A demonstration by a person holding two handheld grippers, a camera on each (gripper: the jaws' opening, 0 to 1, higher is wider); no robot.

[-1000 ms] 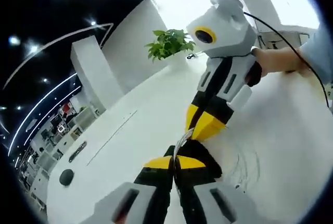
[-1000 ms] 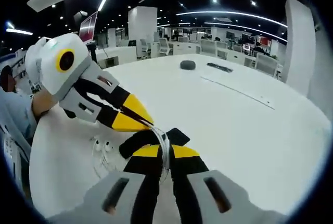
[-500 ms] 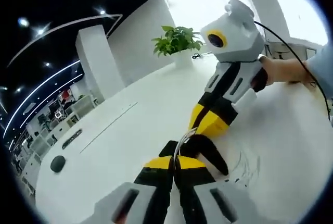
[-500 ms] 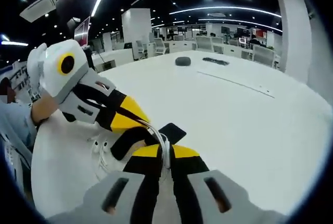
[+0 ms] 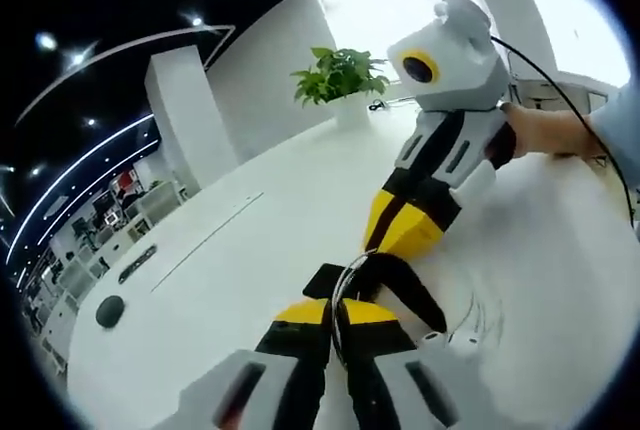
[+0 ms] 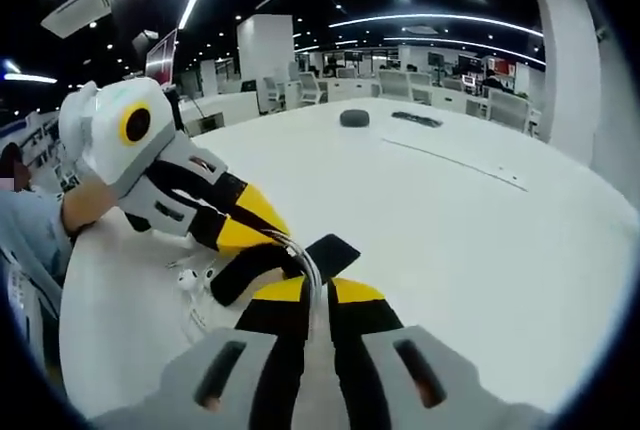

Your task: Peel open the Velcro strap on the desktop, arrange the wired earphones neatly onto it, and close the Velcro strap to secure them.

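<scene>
Velcro strap (image 6: 285,258) sits on the white desk (image 6: 480,240), black and partly unrolled, earphone cable (image 6: 303,262) looped over it. Left gripper (image 5: 338,308) and right gripper (image 6: 312,295) both clenched on the cable bundle, probably holding the coil tight against the strap for closing. Earbuds (image 6: 190,277) lie just beside. Strap's fastening end is hidden under the jaws; can't tell if it's peeled.
</scene>
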